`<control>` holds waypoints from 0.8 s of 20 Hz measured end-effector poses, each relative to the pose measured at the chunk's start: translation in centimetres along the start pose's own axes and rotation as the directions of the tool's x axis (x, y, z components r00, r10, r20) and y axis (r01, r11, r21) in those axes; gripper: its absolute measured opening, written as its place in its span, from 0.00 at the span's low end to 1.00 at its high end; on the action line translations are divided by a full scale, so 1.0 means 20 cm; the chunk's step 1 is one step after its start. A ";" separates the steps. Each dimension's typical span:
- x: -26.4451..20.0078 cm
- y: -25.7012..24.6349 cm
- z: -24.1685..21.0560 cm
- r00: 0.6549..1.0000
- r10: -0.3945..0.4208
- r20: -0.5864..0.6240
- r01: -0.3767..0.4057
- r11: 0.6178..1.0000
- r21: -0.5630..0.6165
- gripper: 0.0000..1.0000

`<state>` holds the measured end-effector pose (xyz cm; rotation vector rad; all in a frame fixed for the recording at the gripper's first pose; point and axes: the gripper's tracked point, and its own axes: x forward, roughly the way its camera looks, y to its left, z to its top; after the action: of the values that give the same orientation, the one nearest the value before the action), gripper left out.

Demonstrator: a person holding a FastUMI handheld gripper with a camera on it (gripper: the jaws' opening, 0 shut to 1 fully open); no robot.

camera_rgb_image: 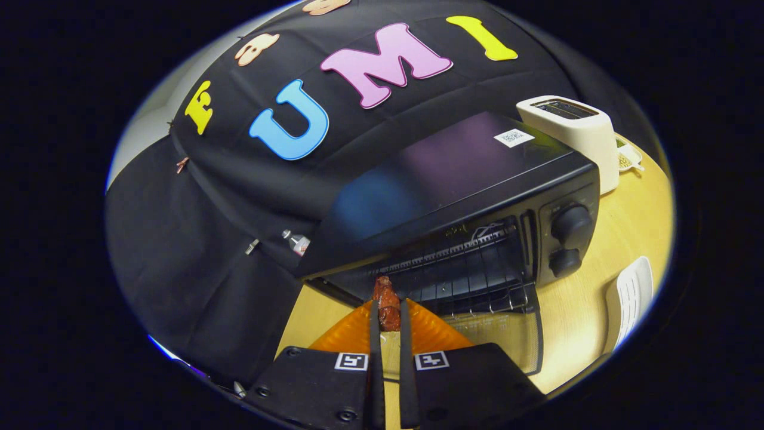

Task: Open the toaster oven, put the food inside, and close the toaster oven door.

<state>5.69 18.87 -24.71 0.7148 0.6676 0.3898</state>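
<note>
We have the black toaster oven (459,197) standing on the wooden table (632,239), its glass door (507,340) already dropped flat toward us and the wire rack (471,278) exposed in the cavity. To its right sit 2 control knobs (571,224), and on the far right a white slot toaster (576,134) and a small dish (627,158); a white slotted utensil (632,295) lies on the near right.

Our gripper (389,310) is clenched on the food (388,304), a reddish-brown piece pinched between both fingers, its far end poking up just at the left part of the oven mouth, above the open door.

To do this step well, we judge that we should carry the food straight in over the door, keep it level and above the rack wires, set it down well inside, then let go and draw back before lifting the door.

A small white code sticker (513,137) sits on the oven top; it and the markings by the knobs are too small to read.
</note>
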 end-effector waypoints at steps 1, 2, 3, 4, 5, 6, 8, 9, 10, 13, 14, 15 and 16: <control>0.04 -0.02 0.01 1.000 -0.010 0.009 0.010 1.000 0.003 0.14; 0.07 -0.05 0.01 1.000 -0.021 0.015 0.021 1.000 0.007 0.14; 0.10 -0.07 0.02 0.999 -0.035 0.019 0.035 0.999 0.014 0.14; 0.13 -0.09 0.03 0.999 -0.047 0.022 0.047 0.999 0.023 0.14; 0.16 -0.11 0.03 0.998 -0.058 0.018 0.058 0.998 0.025 0.14; 0.16 -0.13 0.03 0.998 -0.064 0.016 0.063 0.998 0.025 0.14; 0.19 -0.14 0.04 0.998 -0.068 0.013 0.068 0.998 0.018 0.14; 0.20 -0.17 0.05 0.996 -0.089 0.016 0.089 0.996 0.002 0.14; 0.21 -0.23 0.05 0.990 -0.140 0.016 0.141 0.990 -0.026 0.18; 0.20 -0.34 0.06 0.968 -0.249 0.019 0.249 0.963 -0.099 0.33; 0.18 -0.37 0.10 0.962 -0.271 0.043 0.274 0.956 -0.108 0.38; 0.17 -0.36 0.13 0.959 -0.276 0.060 0.281 0.953 -0.108 0.53; 0.17 -0.36 0.14 0.960 -0.274 0.059 0.279 0.954 -0.109 0.68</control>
<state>10.74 14.37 -29.66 0.5082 0.6874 0.1525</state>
